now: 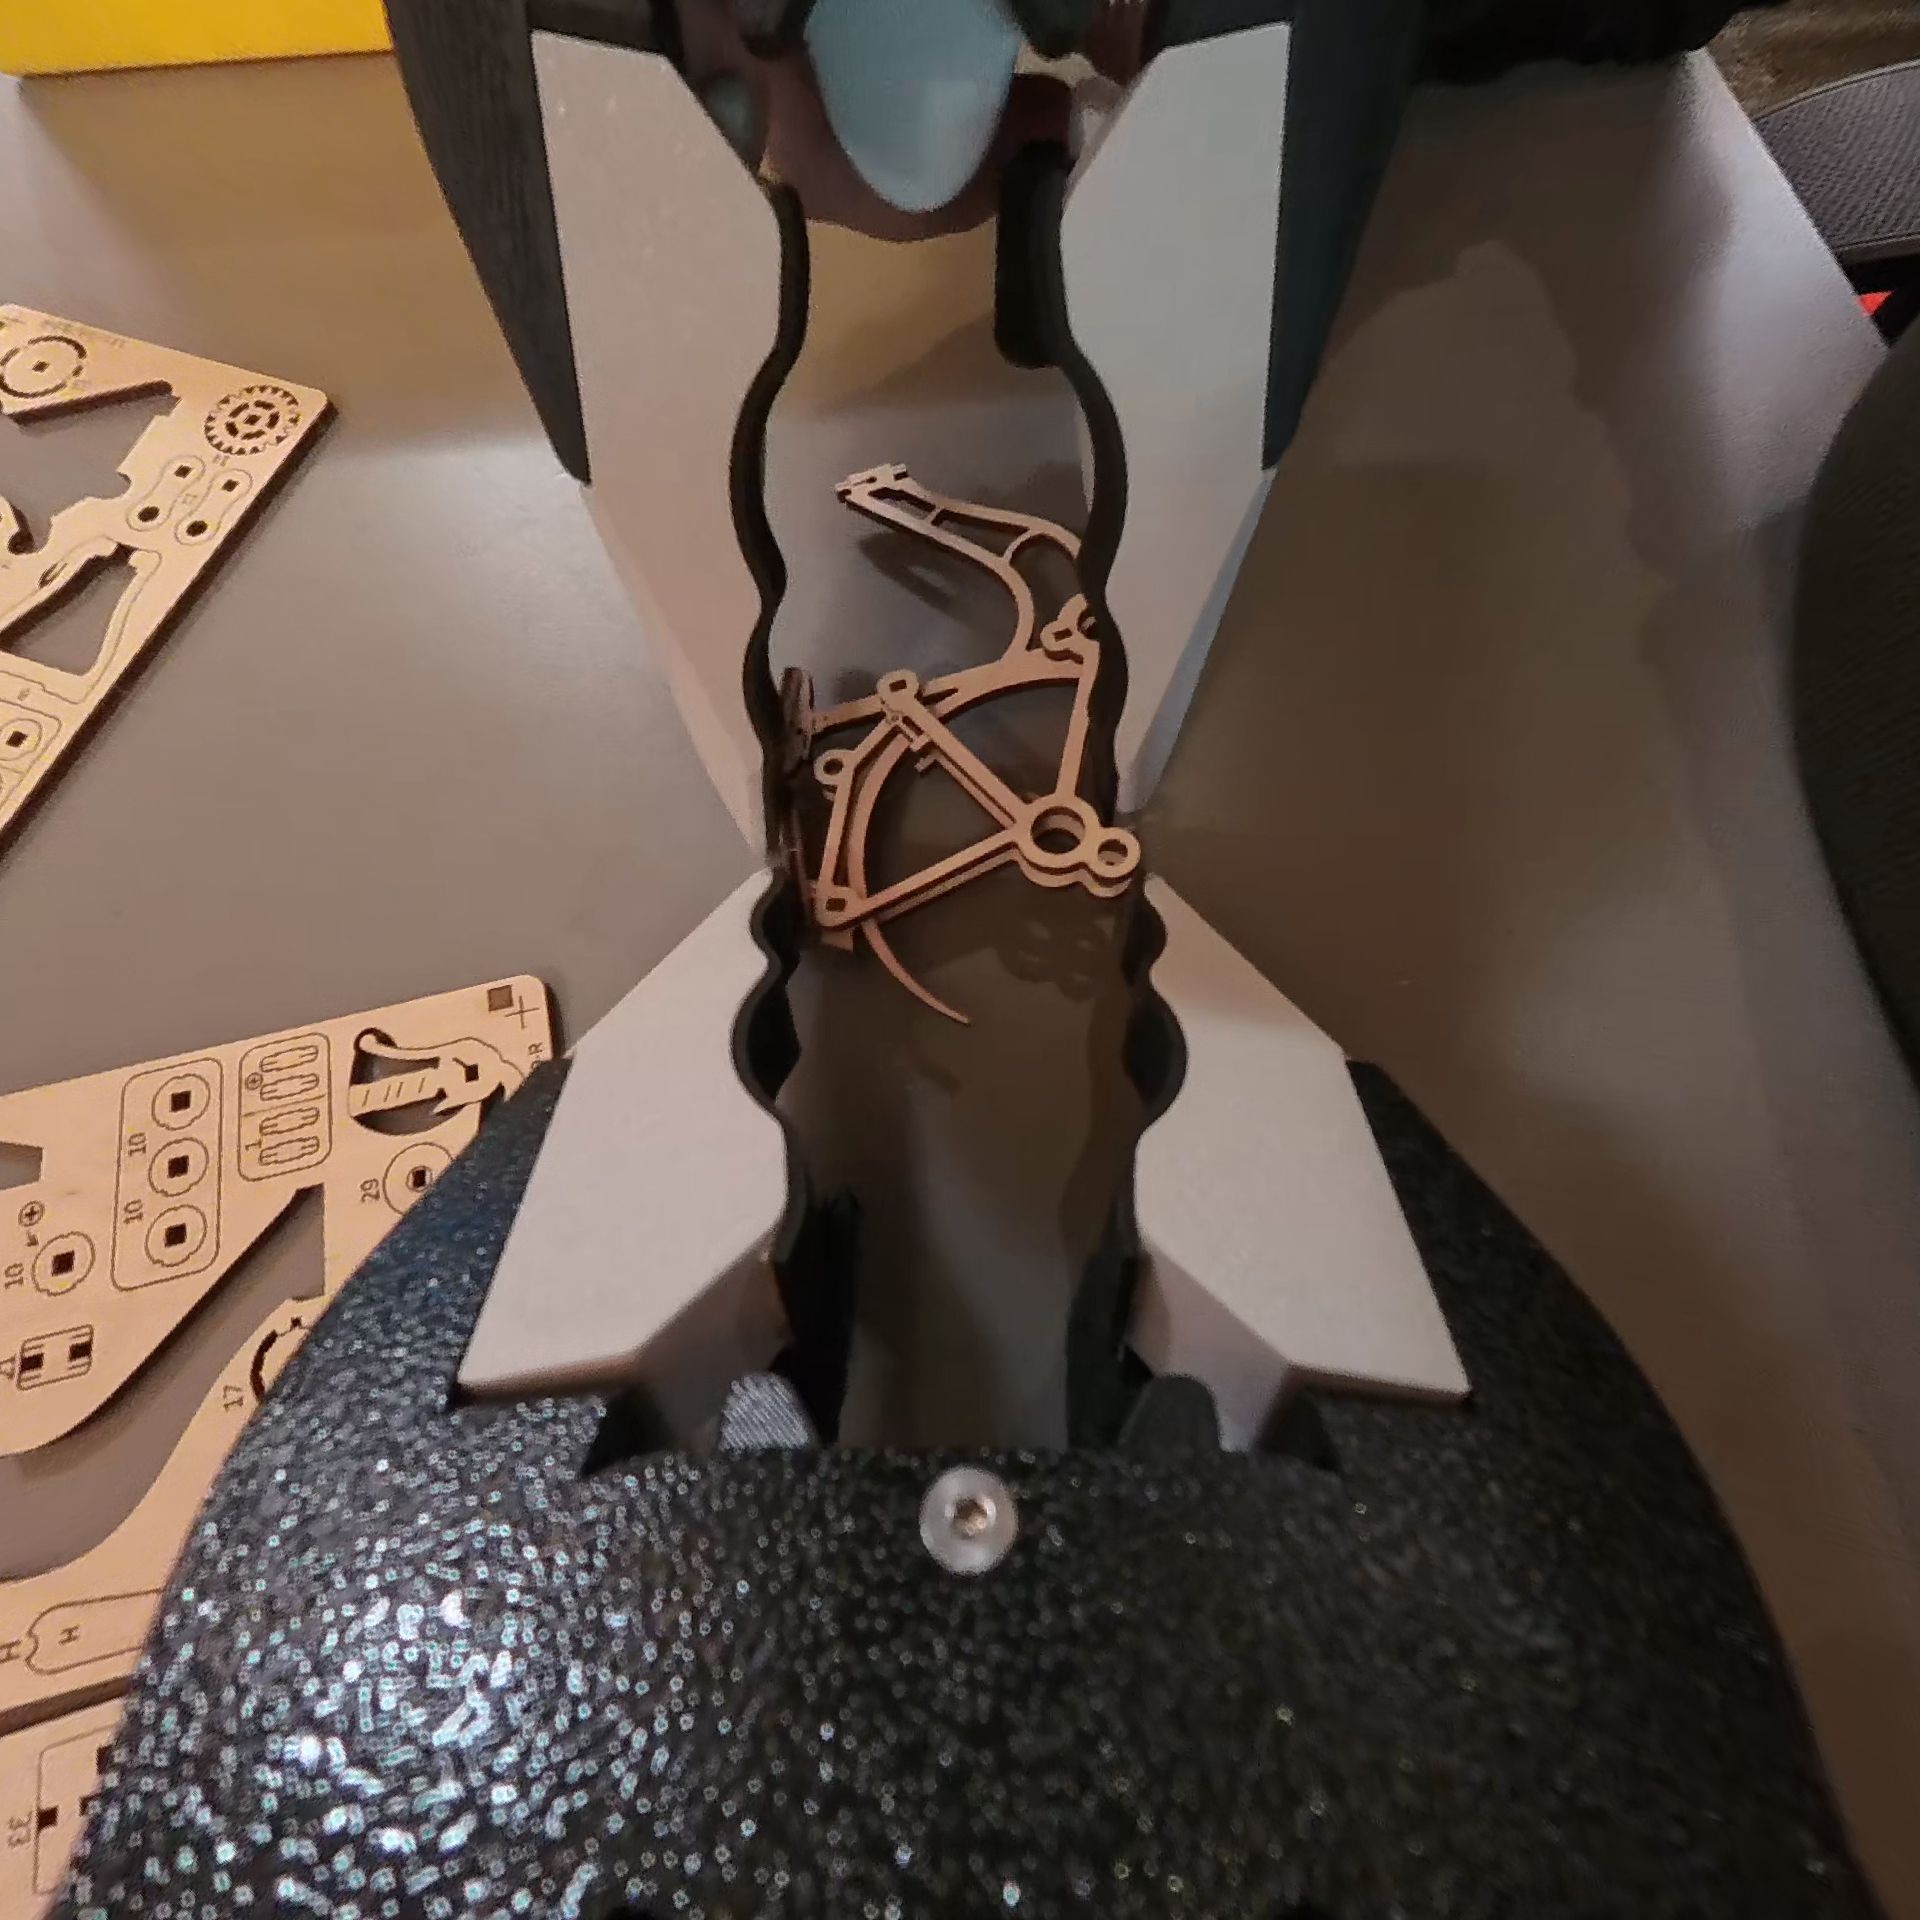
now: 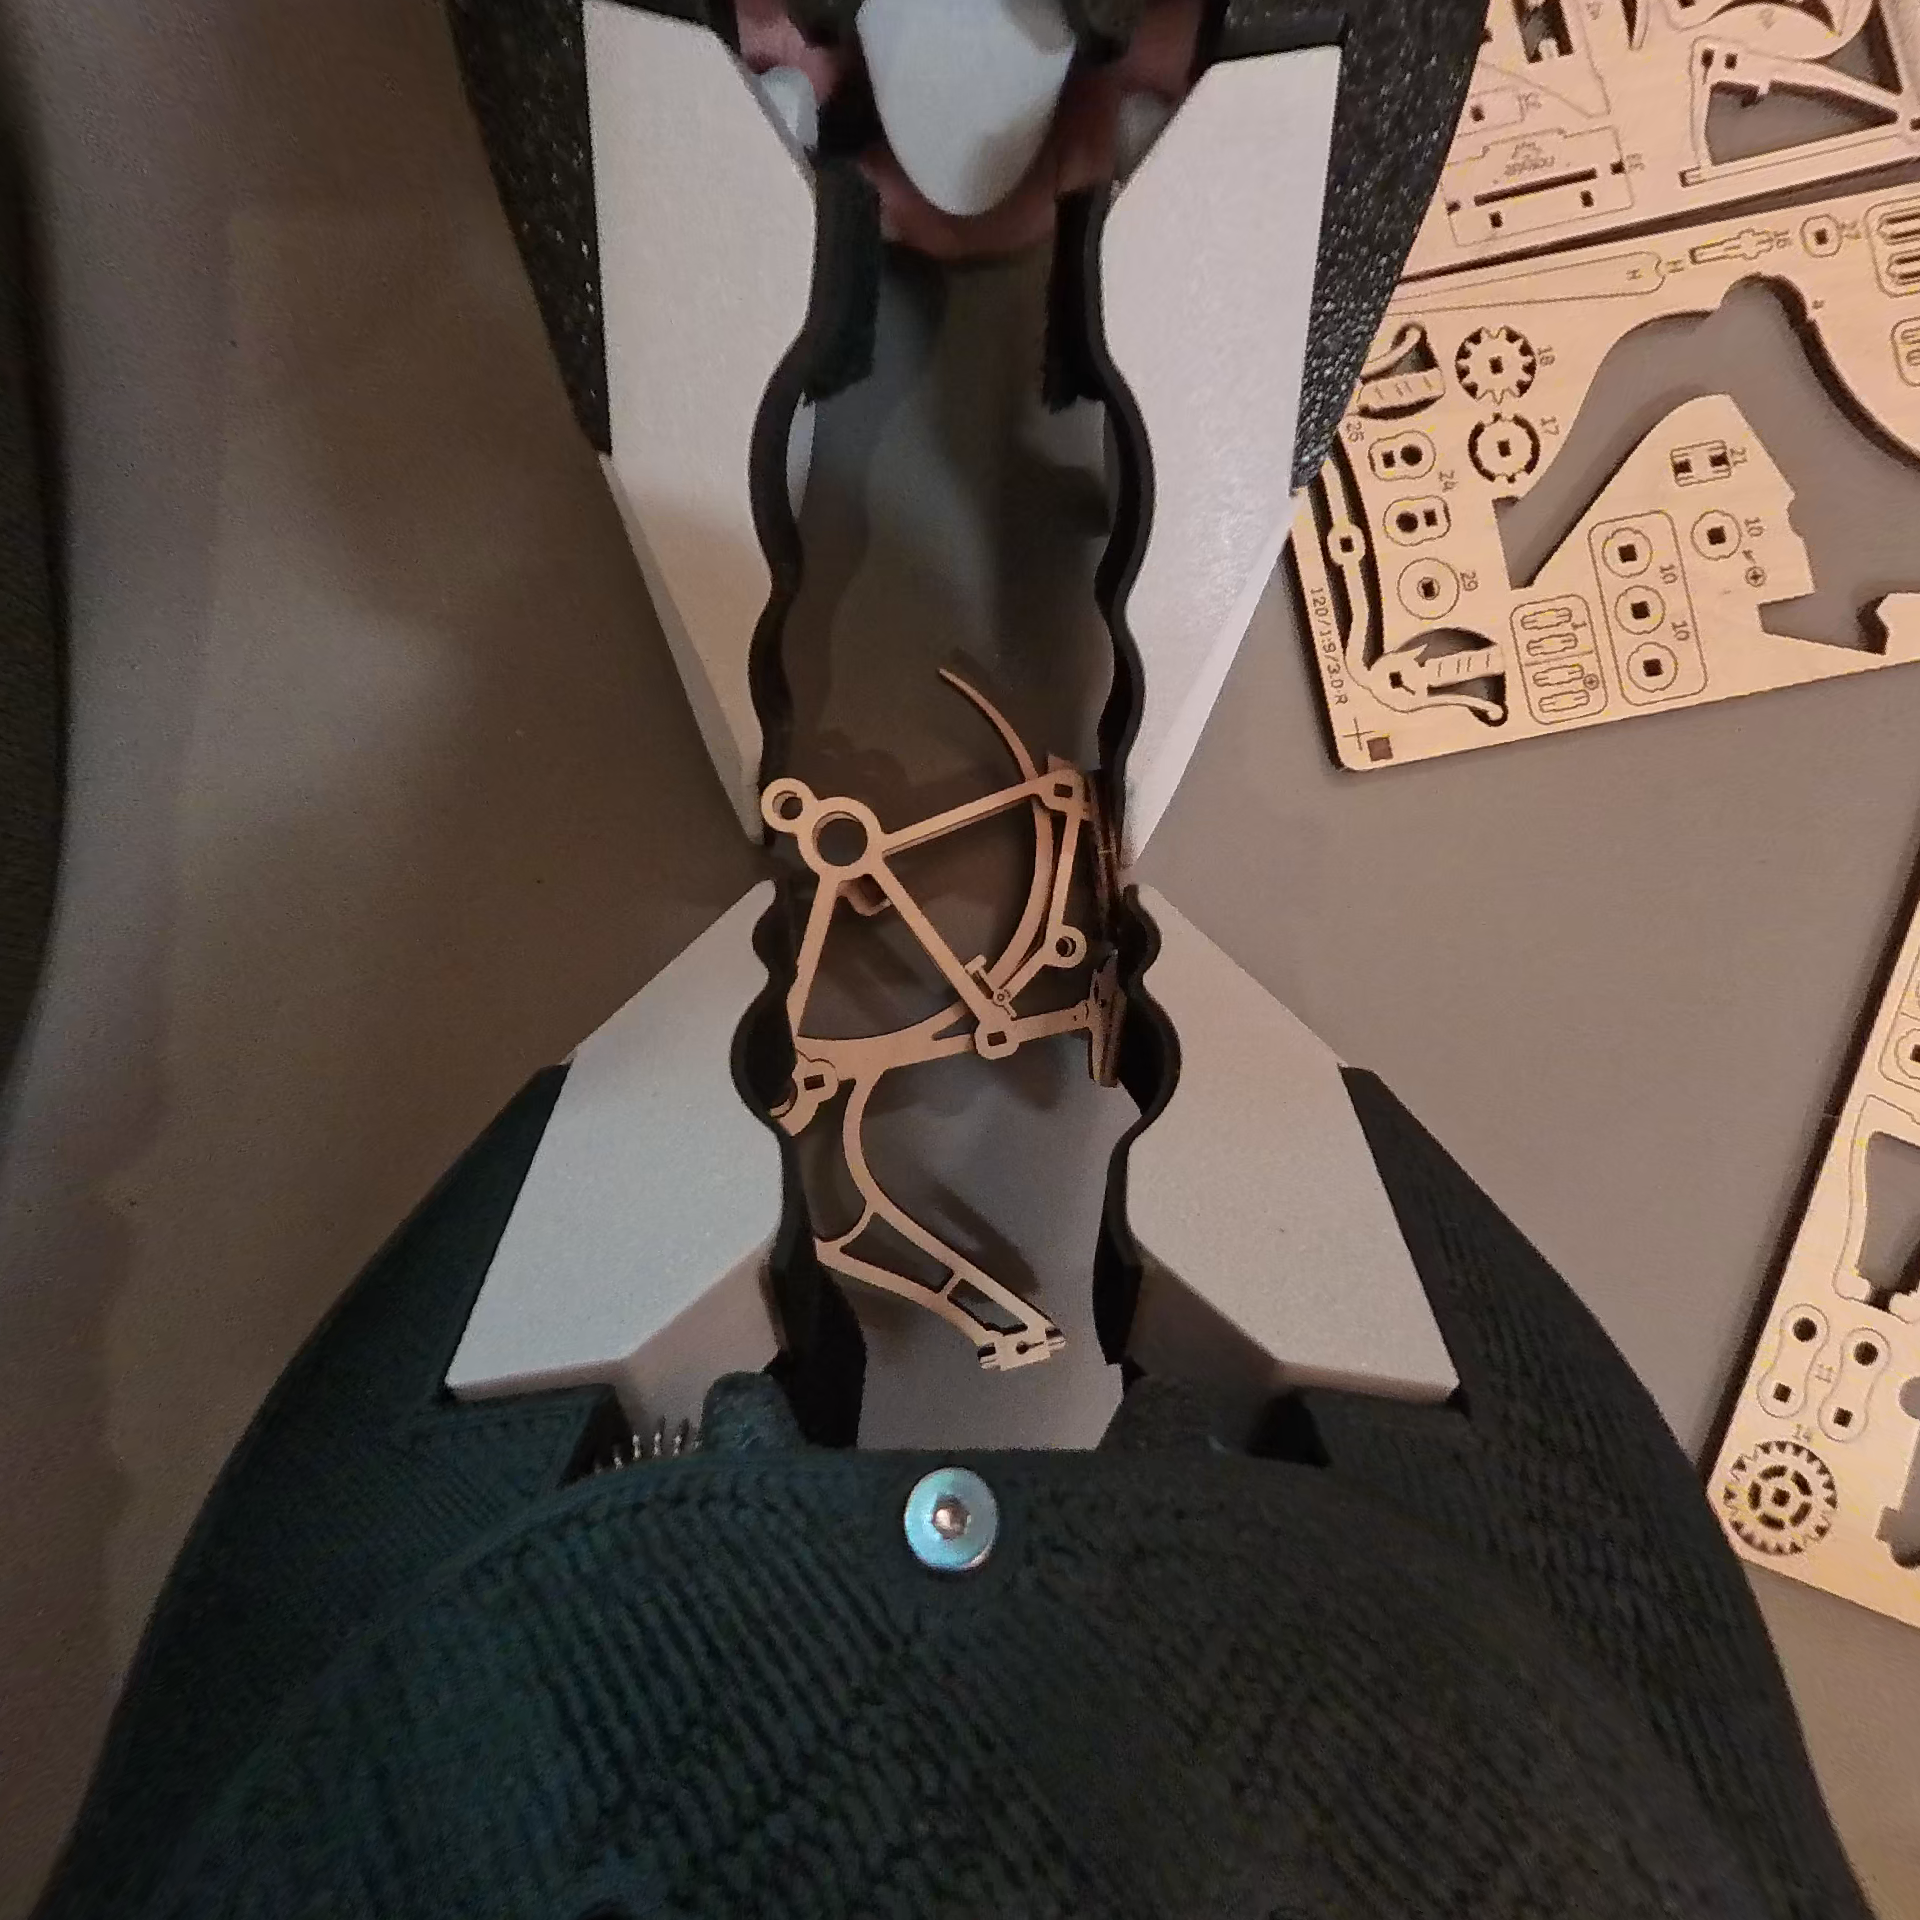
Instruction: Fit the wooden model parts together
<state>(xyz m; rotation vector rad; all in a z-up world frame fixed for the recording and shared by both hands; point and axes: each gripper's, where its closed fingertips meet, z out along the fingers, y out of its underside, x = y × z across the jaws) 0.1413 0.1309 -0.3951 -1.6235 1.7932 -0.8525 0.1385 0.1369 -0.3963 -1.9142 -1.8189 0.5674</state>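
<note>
A thin wooden bicycle-frame part (image 1: 961,753) hangs above the table between my two grippers, which face each other tip to tip. My left gripper (image 1: 956,914), black and speckled, closes its fingertips on the frame's end with the ring lugs. My right gripper (image 1: 951,821), dark teal, comes from the far side. In the right wrist view the frame (image 2: 971,816) lies lengthwise between the right gripper's (image 2: 951,914) fingers, touching both pads. The left gripper (image 2: 945,821) meets it from above. A small wooden piece sits edge-on against one pad.
Laser-cut wooden part sheets lie on the grey table: two at the left in the left wrist view (image 1: 156,1195) (image 1: 135,499), several at the right in the right wrist view (image 2: 1558,520) (image 2: 1849,1351). A yellow object (image 1: 187,36) is at the far left corner. A dark chair (image 1: 1860,727) stands beyond the table edge. Left and right tips are no more than a few centimetres apart.
</note>
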